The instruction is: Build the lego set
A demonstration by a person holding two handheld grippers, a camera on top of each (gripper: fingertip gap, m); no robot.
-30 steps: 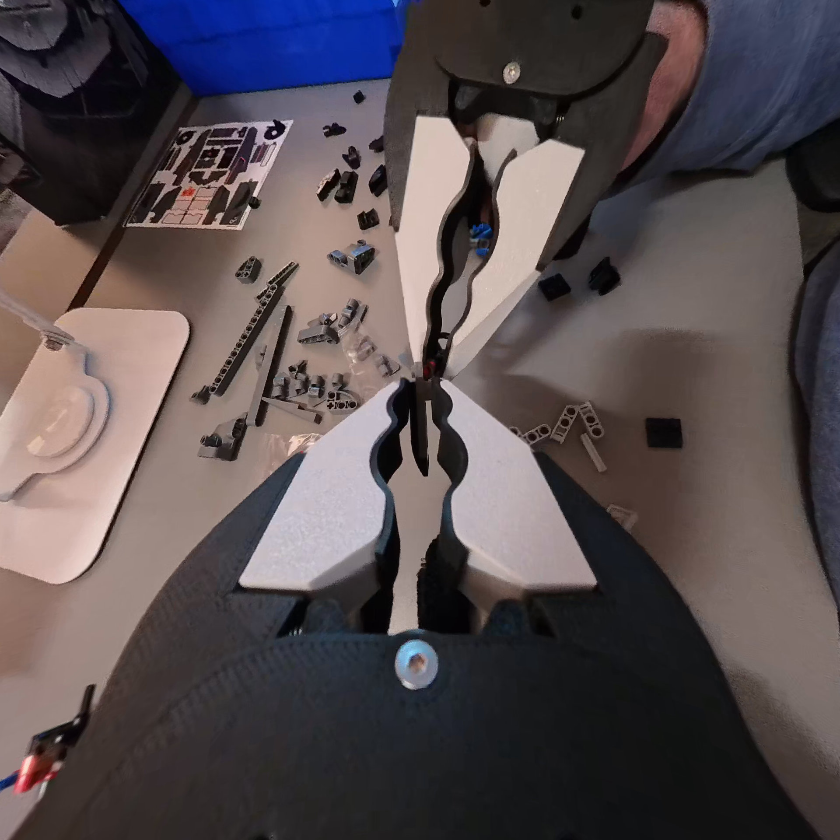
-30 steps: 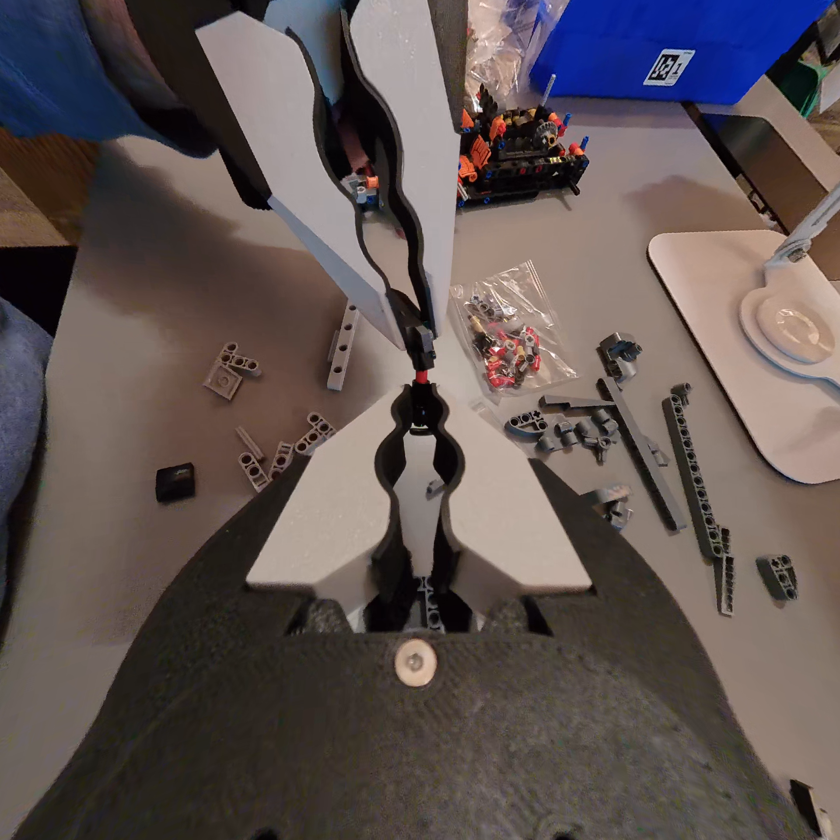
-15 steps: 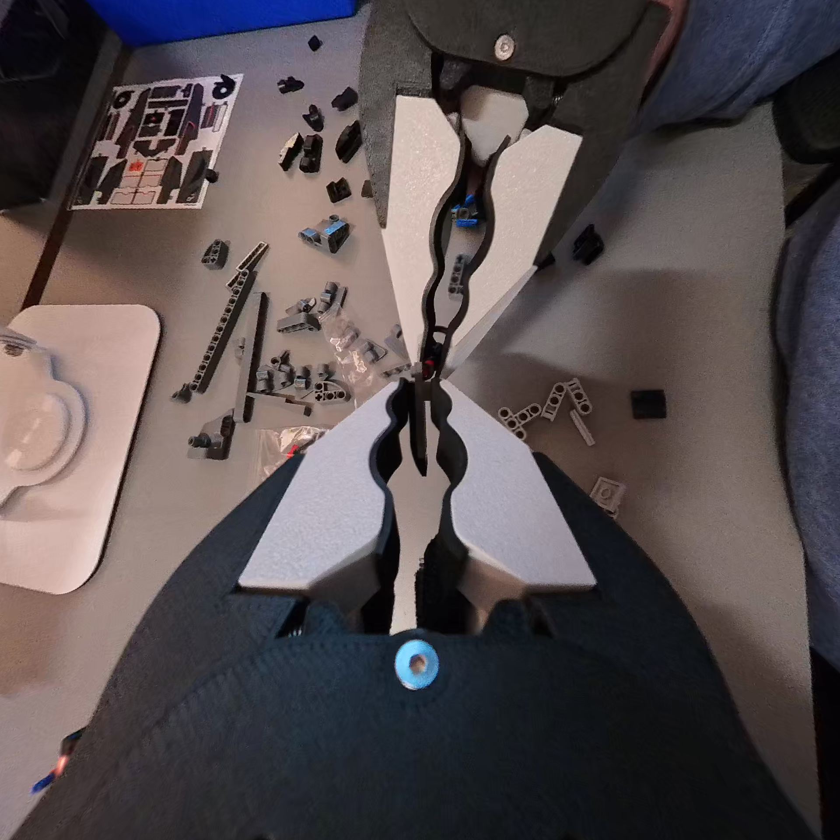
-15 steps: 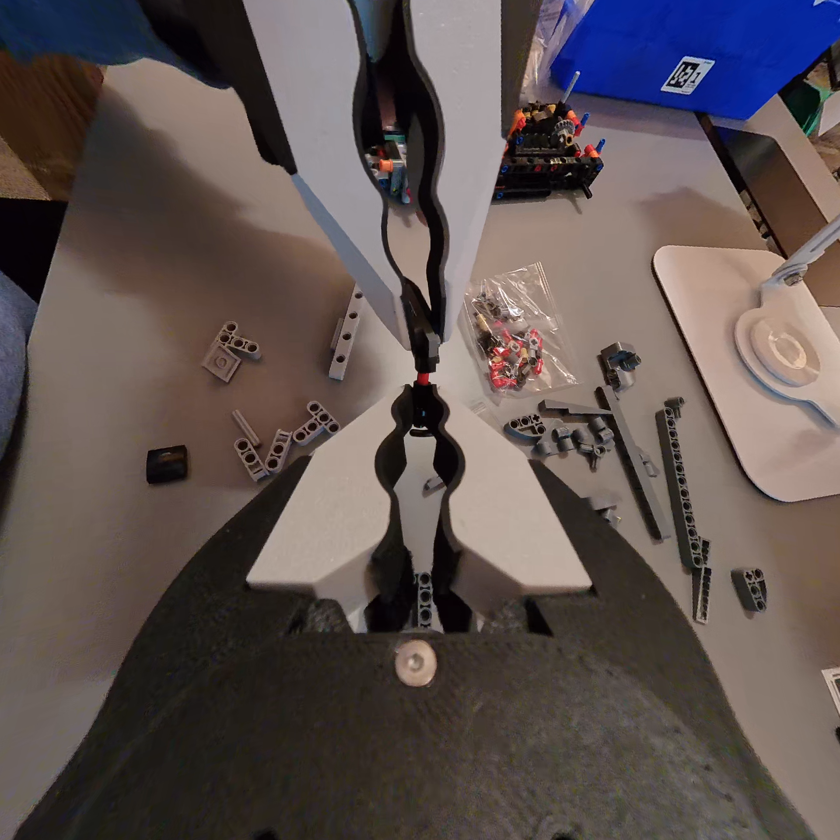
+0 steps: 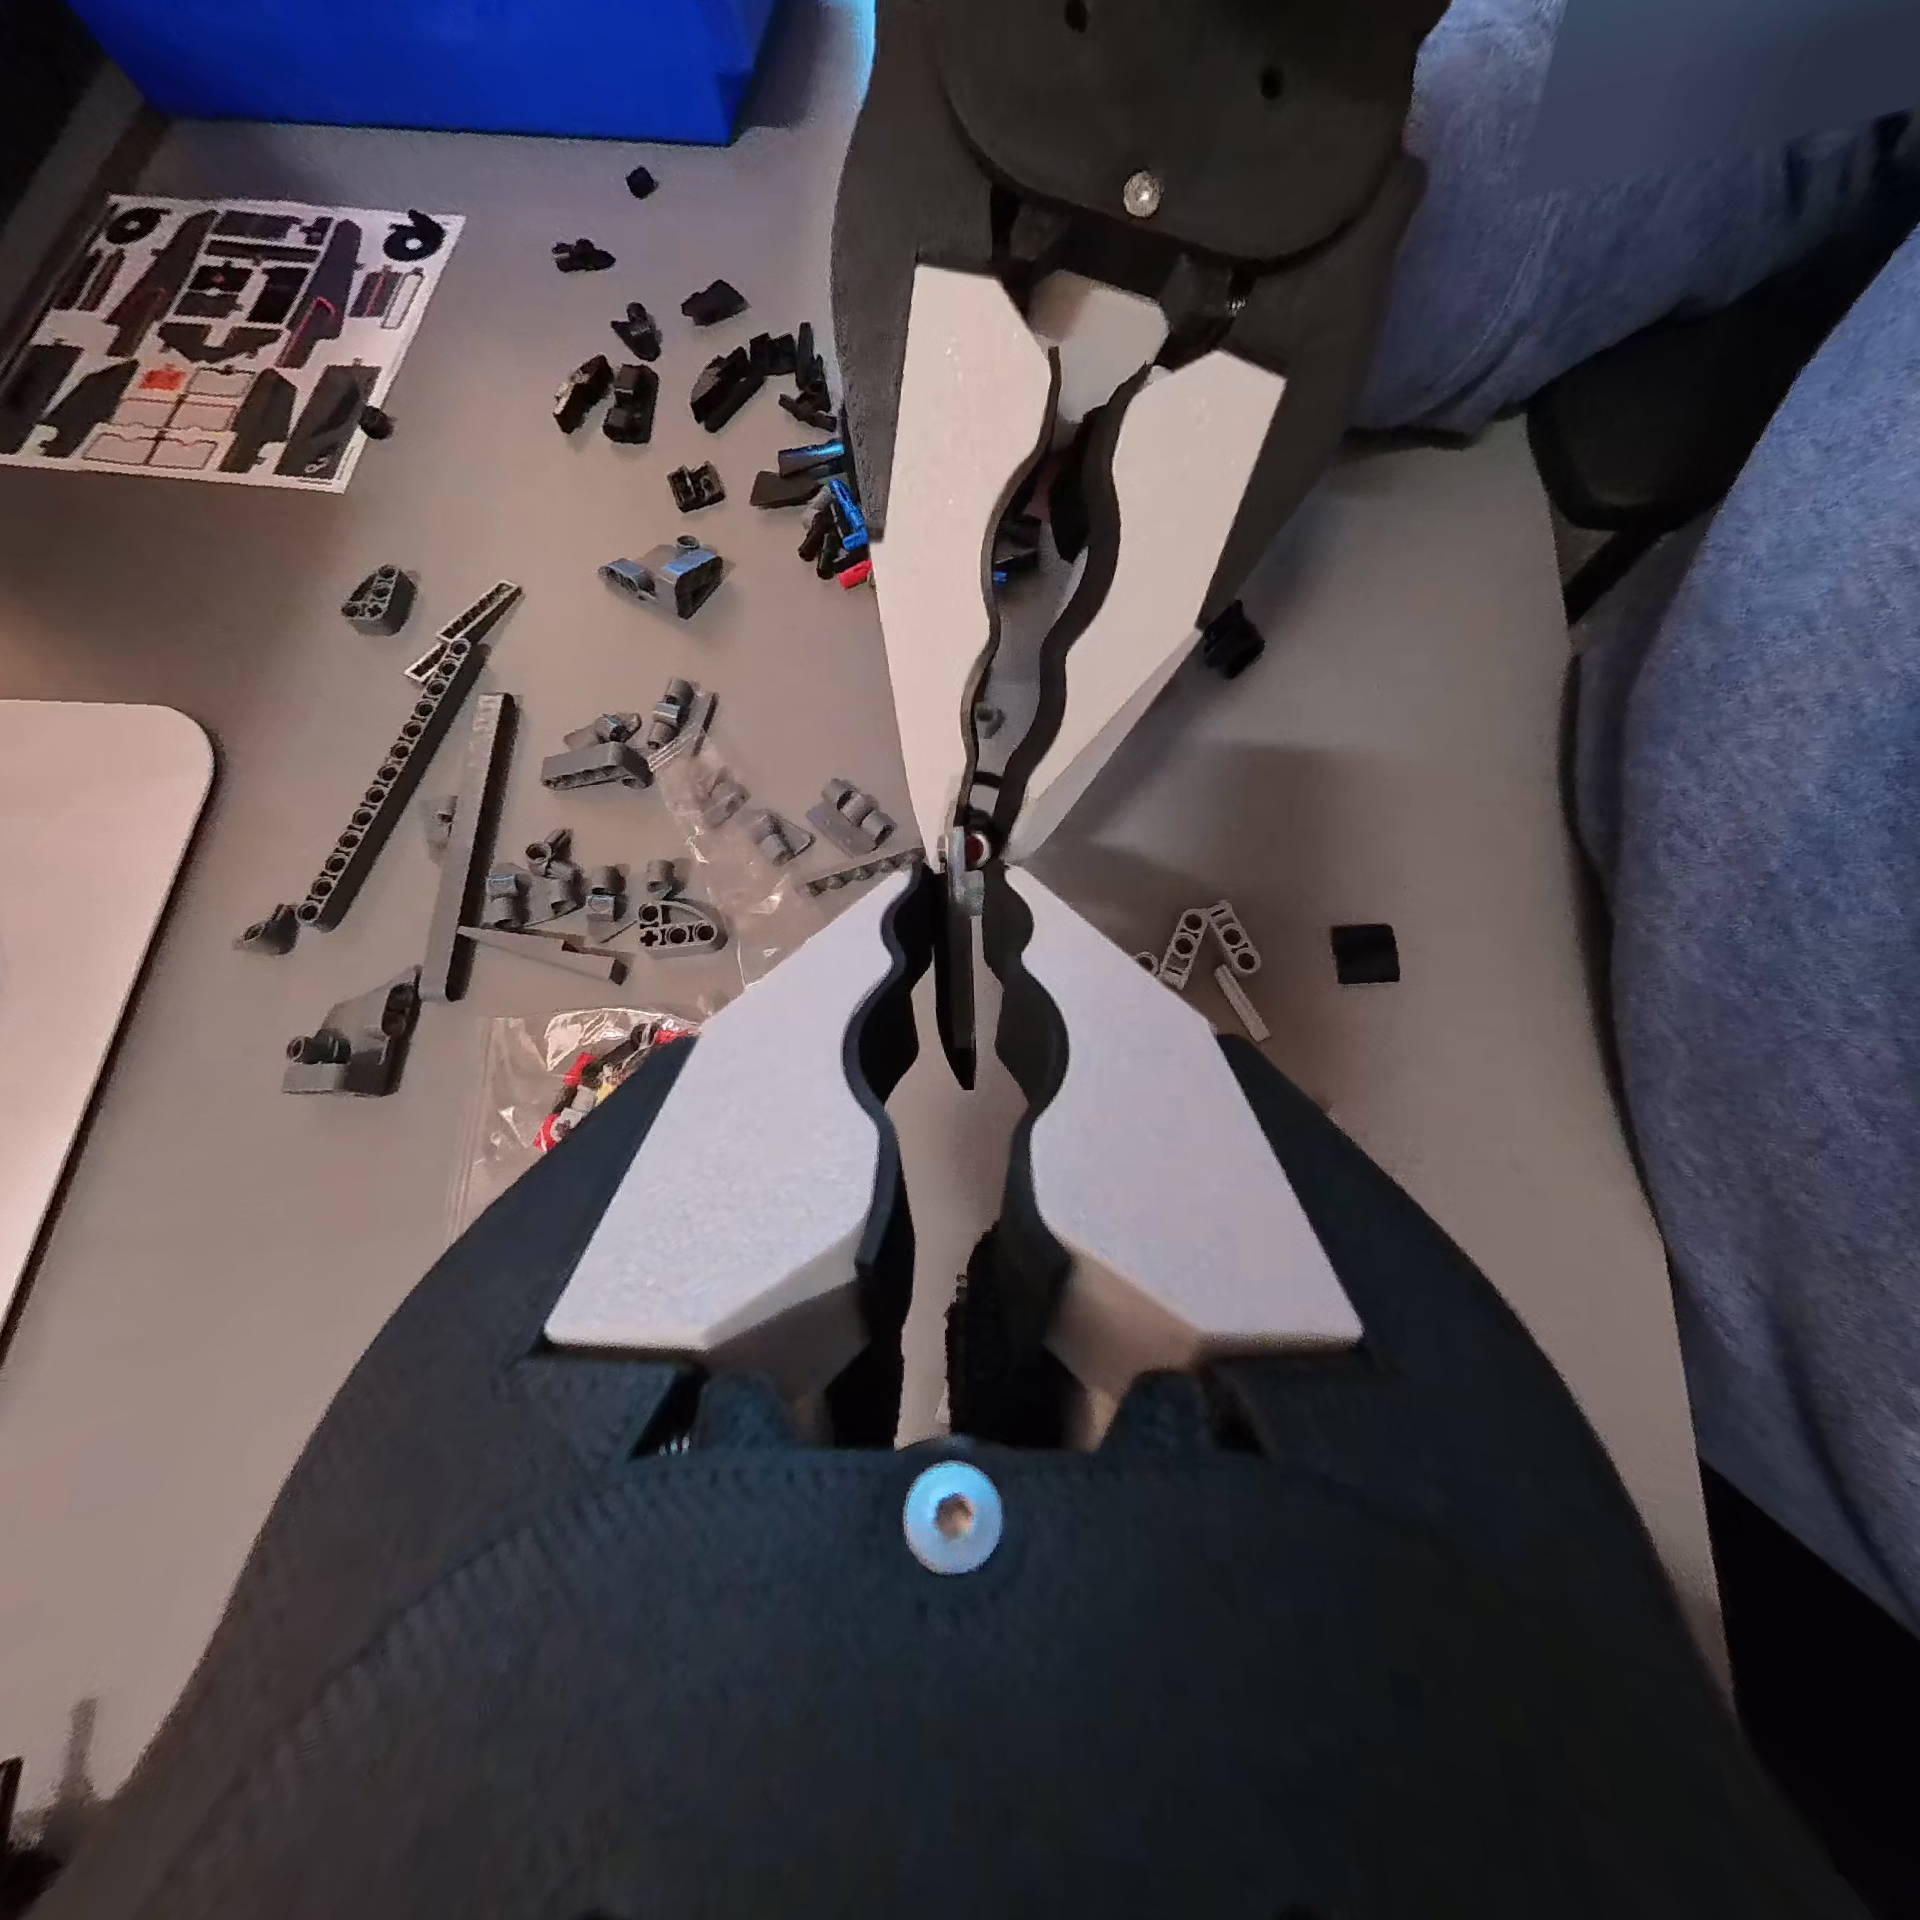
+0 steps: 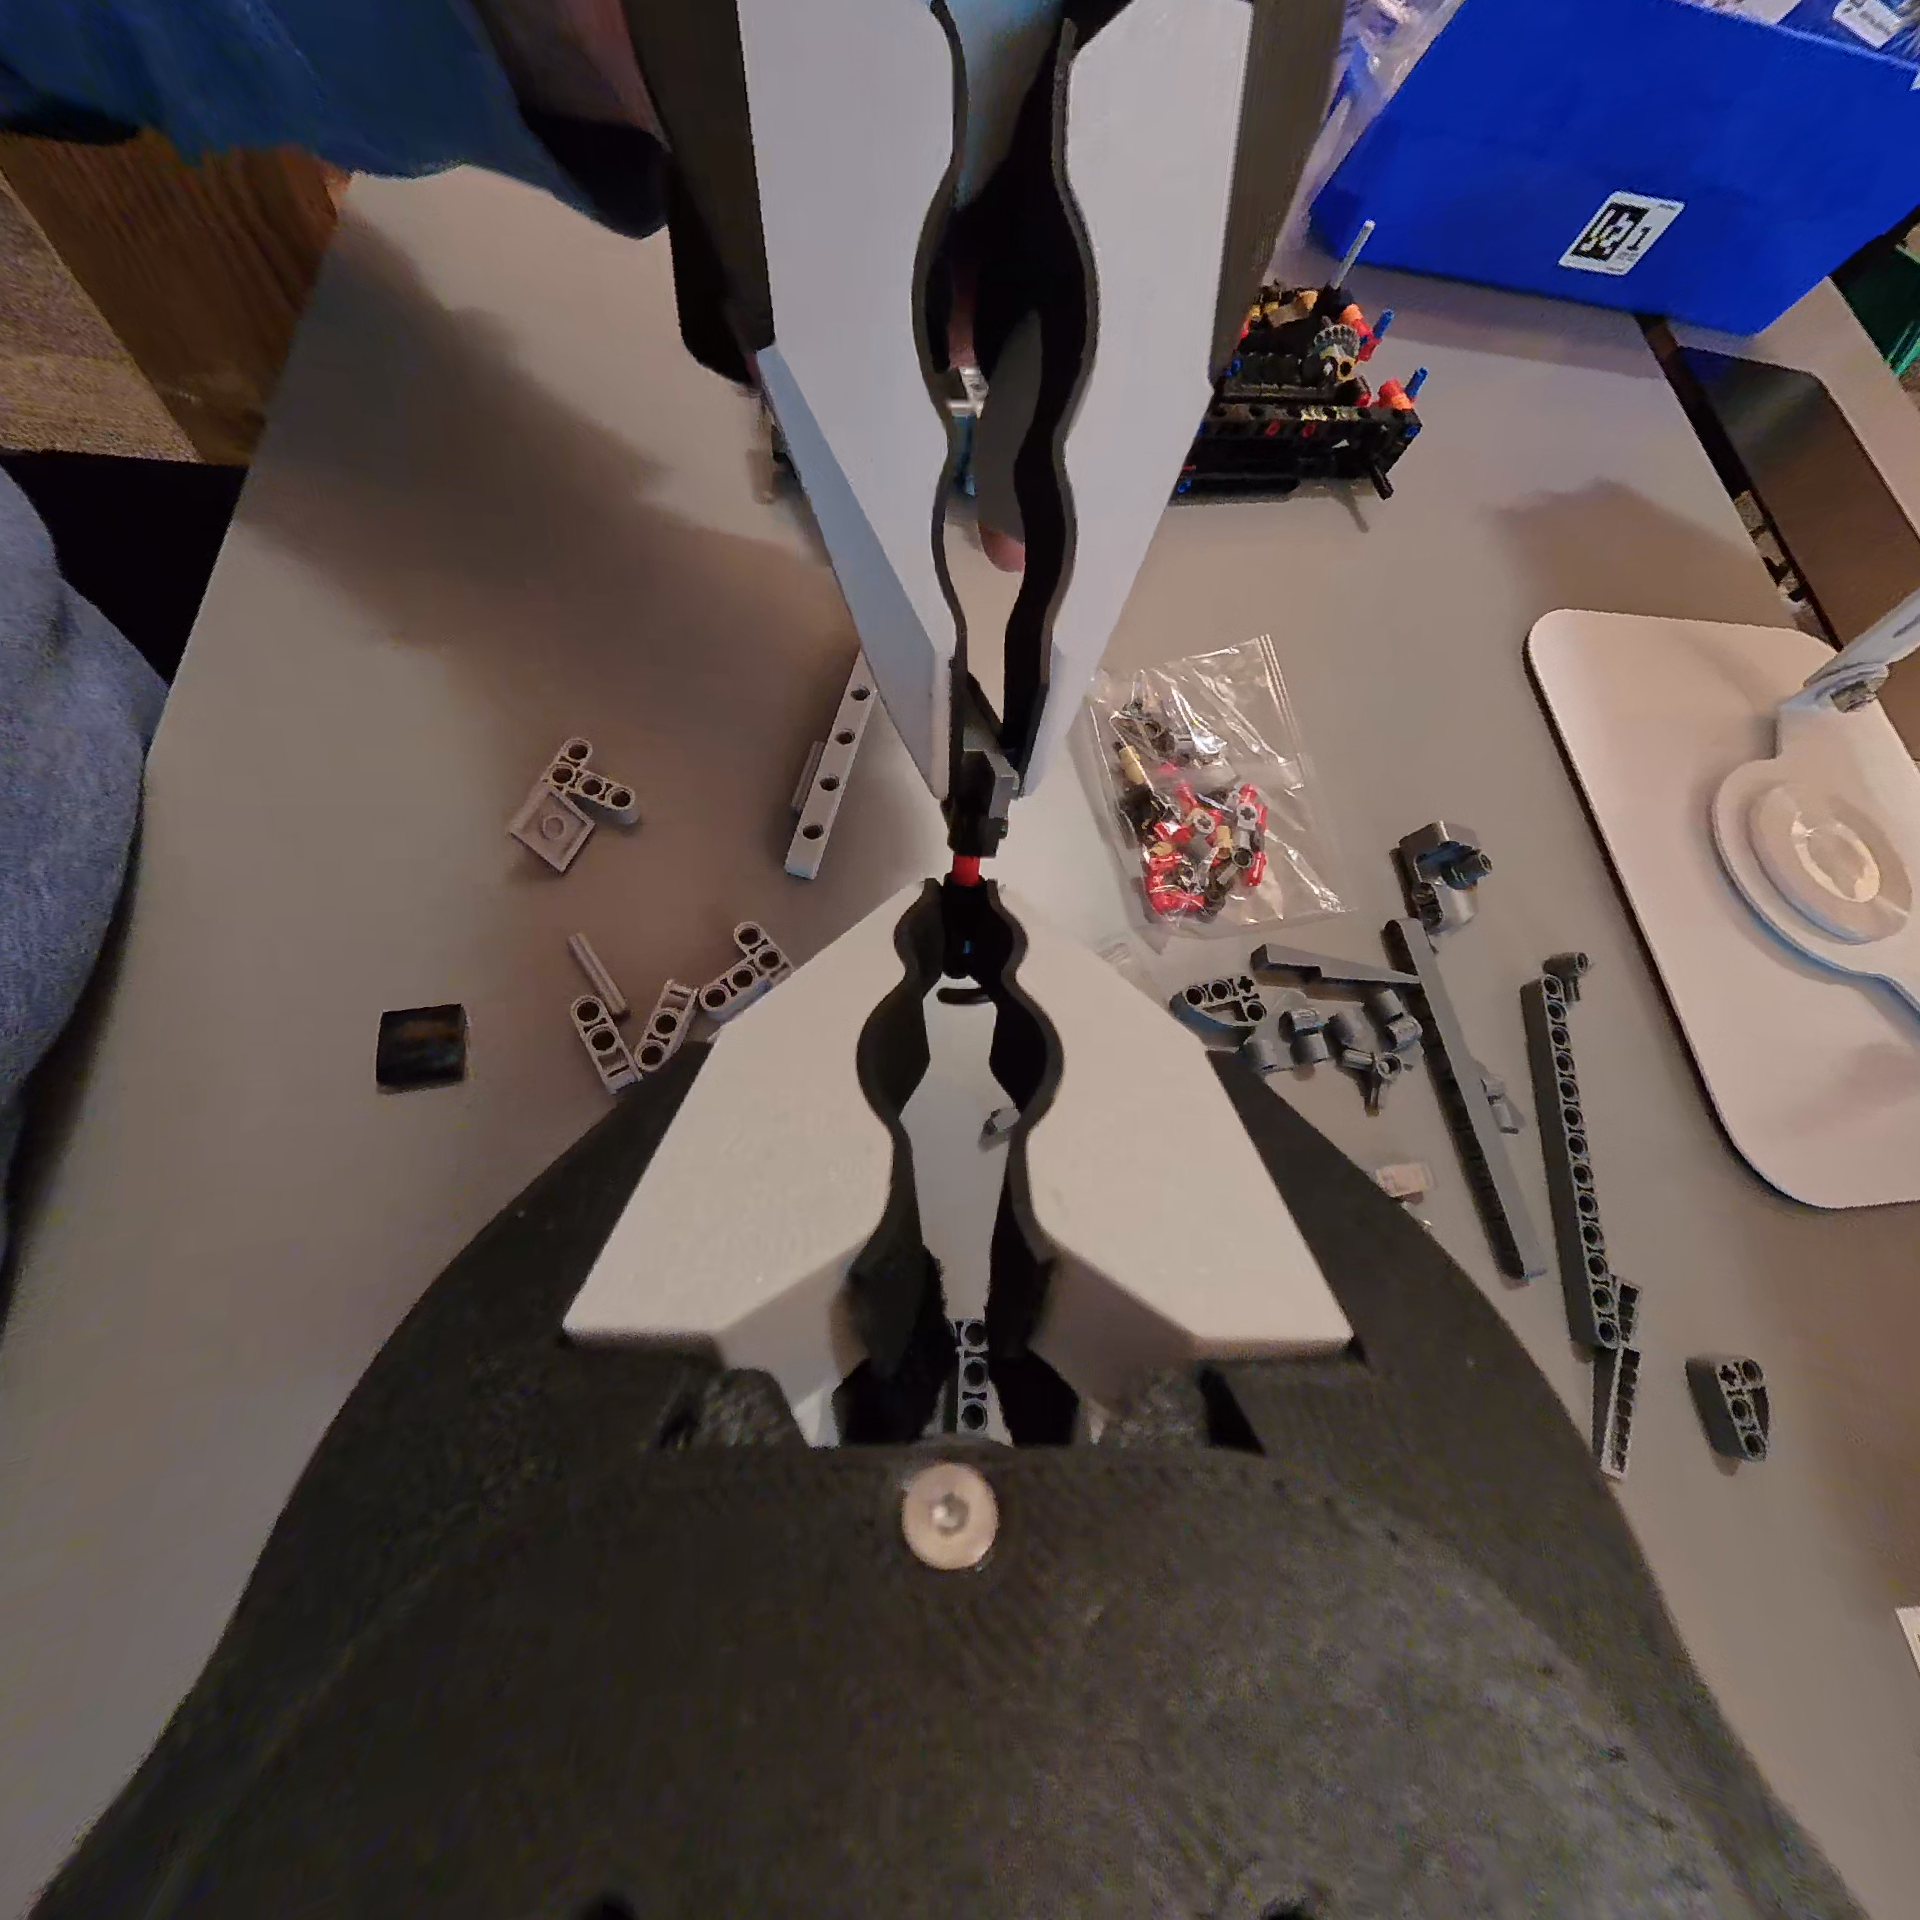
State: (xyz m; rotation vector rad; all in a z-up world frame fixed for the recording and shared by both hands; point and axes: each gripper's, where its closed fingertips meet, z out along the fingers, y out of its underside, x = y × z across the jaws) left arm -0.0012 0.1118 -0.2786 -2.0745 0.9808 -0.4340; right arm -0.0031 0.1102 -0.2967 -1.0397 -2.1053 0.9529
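My left gripper (image 5: 961,883) is shut on a thin dark lego piece (image 5: 958,987) with a grey end, held on edge above the grey table (image 5: 1403,883). My right gripper (image 6: 961,899) is shut on a small red and black pin (image 6: 964,868). The two grippers meet tip to tip in the air. In the left wrist view the right gripper (image 5: 982,826) comes down from the top, and the pin's red end (image 5: 977,850) sits at the piece's grey end. In the right wrist view the left gripper (image 6: 982,784) reaches in from the top with the dark piece (image 6: 985,805) touching the pin.
Loose grey beams (image 5: 384,790) and black parts (image 5: 717,384) lie on the table below, with a sticker sheet (image 5: 223,338) beyond. A bag of small pins (image 6: 1195,800), a part-built assembly (image 6: 1309,416), a blue bin (image 6: 1621,156) and a white lamp base (image 6: 1714,883) also show.
Both grippers stay shut and tip to tip. The pair has shifted a little over the table, and the pin's red end now shows against the piece's grey end.
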